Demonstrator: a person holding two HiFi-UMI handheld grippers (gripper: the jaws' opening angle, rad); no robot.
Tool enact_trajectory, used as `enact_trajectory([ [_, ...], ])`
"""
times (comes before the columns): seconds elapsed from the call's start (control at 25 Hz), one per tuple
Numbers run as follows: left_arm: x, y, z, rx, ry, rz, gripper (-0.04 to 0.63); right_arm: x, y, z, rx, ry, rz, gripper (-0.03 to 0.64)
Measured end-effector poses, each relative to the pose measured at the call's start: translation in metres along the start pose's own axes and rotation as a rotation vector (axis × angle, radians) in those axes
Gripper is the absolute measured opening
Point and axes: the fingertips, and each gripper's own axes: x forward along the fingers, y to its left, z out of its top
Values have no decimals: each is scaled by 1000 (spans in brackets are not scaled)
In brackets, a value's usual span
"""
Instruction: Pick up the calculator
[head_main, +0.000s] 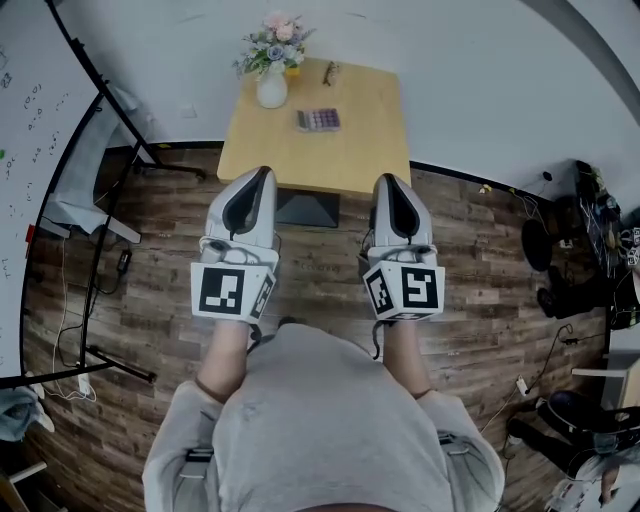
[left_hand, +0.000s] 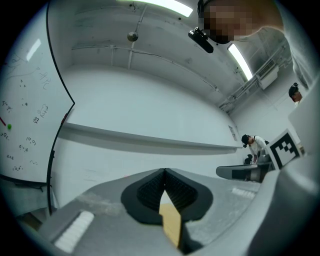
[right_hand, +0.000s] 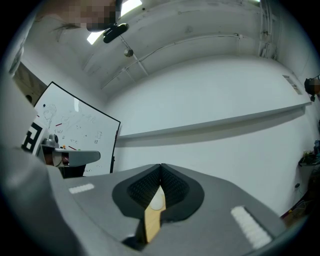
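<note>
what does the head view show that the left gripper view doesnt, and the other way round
Only the head view: the calculator and a vase of flowers on the table, the wood floor, and the right gripper whole.
Only the left gripper view: a ceiling light, a distant person at the right, and its own ribbed pads shut together on nothing.
Both: the whiteboard at the left and the left gripper.
</note>
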Motion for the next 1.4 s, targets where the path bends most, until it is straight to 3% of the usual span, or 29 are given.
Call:
enact_trajectory([
  [0.68, 37, 32, -26, -34, 32, -20, 5, 37, -10, -24, 0, 39, -50, 2],
  [1.4, 139, 81, -32, 2, 15, 45, 5, 158, -55, -28, 9, 11, 12, 2],
])
